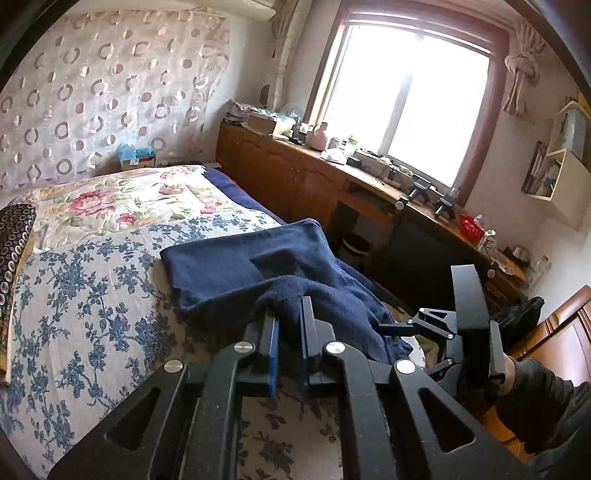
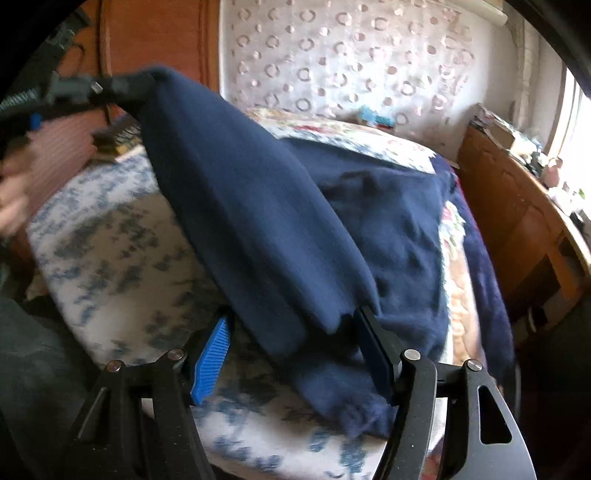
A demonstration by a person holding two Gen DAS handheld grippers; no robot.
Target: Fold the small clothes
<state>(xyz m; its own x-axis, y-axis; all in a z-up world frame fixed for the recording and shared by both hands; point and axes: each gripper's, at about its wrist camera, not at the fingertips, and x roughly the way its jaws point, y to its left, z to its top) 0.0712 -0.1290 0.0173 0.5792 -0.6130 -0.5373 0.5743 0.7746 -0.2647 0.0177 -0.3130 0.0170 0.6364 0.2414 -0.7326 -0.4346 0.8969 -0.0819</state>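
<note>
A navy blue garment (image 1: pixel 258 266) lies on the bed's blue-flowered sheet (image 1: pixel 85 295). My left gripper (image 1: pixel 290 306) is shut on a fold of the garment's near edge. In the right wrist view the left gripper (image 2: pixel 122 83) holds that edge lifted at the upper left, so the cloth (image 2: pixel 240 206) hangs in a stretched band down toward my right gripper (image 2: pixel 295 325). My right gripper's jaws stand wide apart, with the cloth's lower end draped between and over them. The right gripper also shows in the left wrist view (image 1: pixel 469 321), to the right of the garment.
A rose-patterned quilt (image 1: pixel 122 199) covers the far part of the bed. A long wooden cabinet (image 1: pixel 295 173) with cluttered top runs under the window on the right. A waste bin (image 1: pixel 354 247) stands beside the bed. A wooden wardrobe (image 2: pixel 147 33) stands at the left.
</note>
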